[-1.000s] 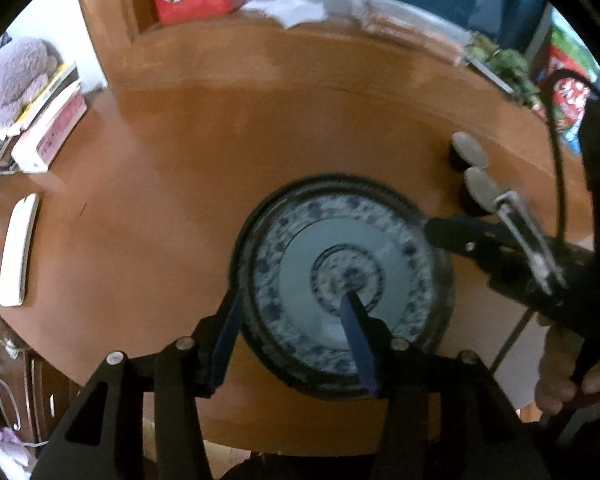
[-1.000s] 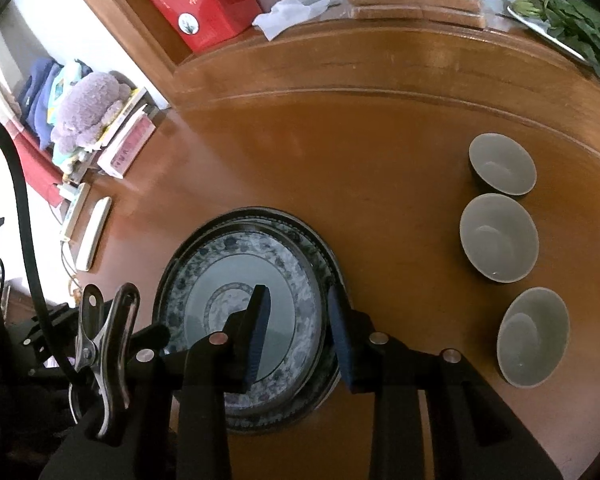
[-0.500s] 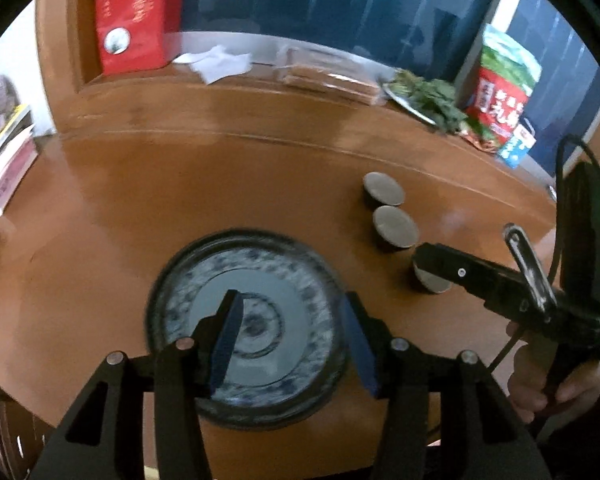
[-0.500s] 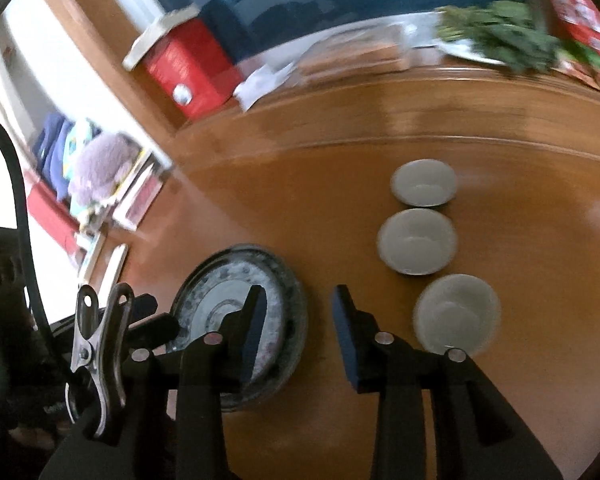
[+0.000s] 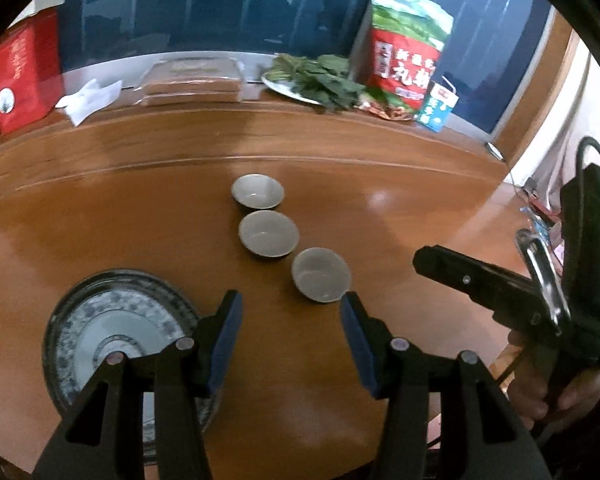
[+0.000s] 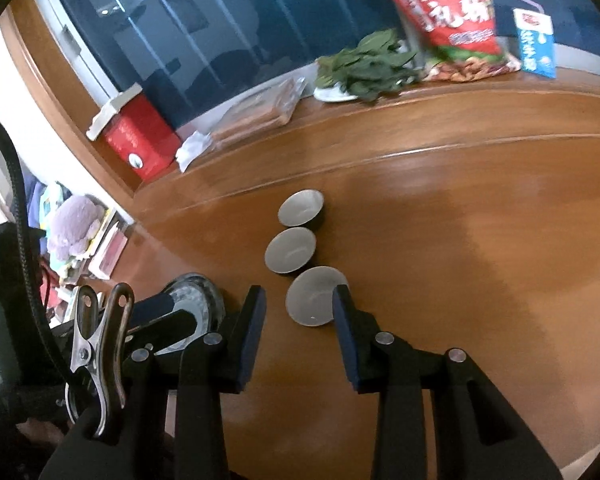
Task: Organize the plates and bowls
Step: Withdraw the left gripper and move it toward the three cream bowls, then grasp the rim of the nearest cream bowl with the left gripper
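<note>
A stack of blue-and-white patterned plates point(image 5: 112, 328) lies on the round wooden table point(image 5: 420, 200) at the lower left, partly behind my left gripper's finger. Three small pale bowls stand in a row: far point(image 5: 257, 191), middle point(image 5: 268, 234), near point(image 5: 320, 274). My left gripper point(image 5: 290, 312) hangs open just short of the near bowl, holding nothing. My right gripper point(image 6: 298, 308) is open above the near bowl point(image 6: 312, 300), which shows between its fingertips without being gripped. The plates point(image 6: 196, 296) peek out behind the left gripper there.
Along the far ledge stand a red box point(image 5: 20, 76), a tissue point(image 5: 88, 100), wrapped packages point(image 5: 192, 82), a plate of greens point(image 5: 316, 80), a snack bag point(image 5: 408, 52) and a blue carton point(image 5: 440, 110). A hand point(image 5: 556, 384) holds the right gripper. A plush toy point(image 6: 76, 228) lies beyond the table.
Both grippers left the plate stack and swung right toward the bowls, tilting up. The left finger no longer reaches into the plate. The right jaws stand slightly wider.
</note>
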